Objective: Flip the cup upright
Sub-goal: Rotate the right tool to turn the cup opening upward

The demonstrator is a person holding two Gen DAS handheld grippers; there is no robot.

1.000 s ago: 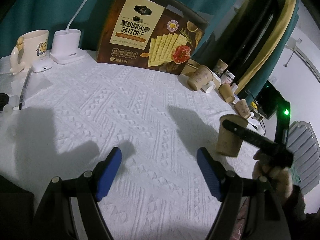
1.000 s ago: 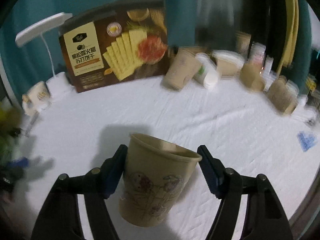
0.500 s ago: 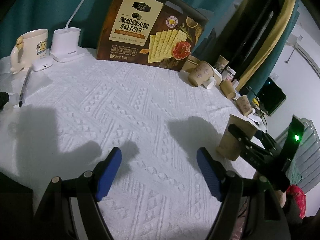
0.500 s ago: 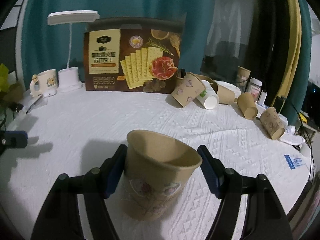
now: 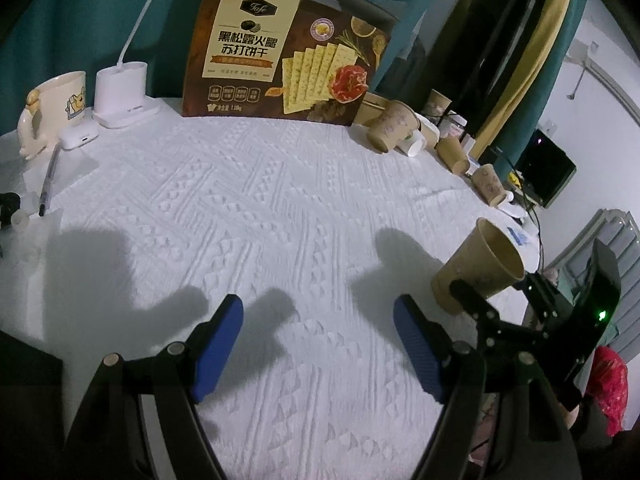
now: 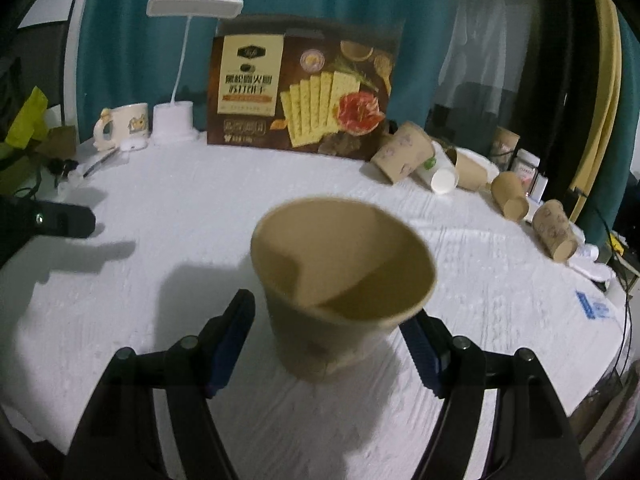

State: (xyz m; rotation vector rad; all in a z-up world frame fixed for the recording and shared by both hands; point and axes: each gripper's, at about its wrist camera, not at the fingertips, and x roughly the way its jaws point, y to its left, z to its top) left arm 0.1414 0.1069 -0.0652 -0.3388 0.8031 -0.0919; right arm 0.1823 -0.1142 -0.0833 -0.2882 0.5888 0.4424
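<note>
A brown paper cup stands mouth up on the white tablecloth, between the fingers of my right gripper. The jaws stand wide on both sides of it and a gap shows at the left finger. The cup also shows in the left wrist view at the right, with the right gripper around its base. My left gripper is open and empty over the cloth near the front edge.
A cracker box stands at the back. Several paper cups lie on their sides at the back right. A mug, a white lamp base and a pen sit at the back left.
The right gripper has lowered the cup to the cloth and its jaws have widened around it. The left gripper has stayed still and open.
</note>
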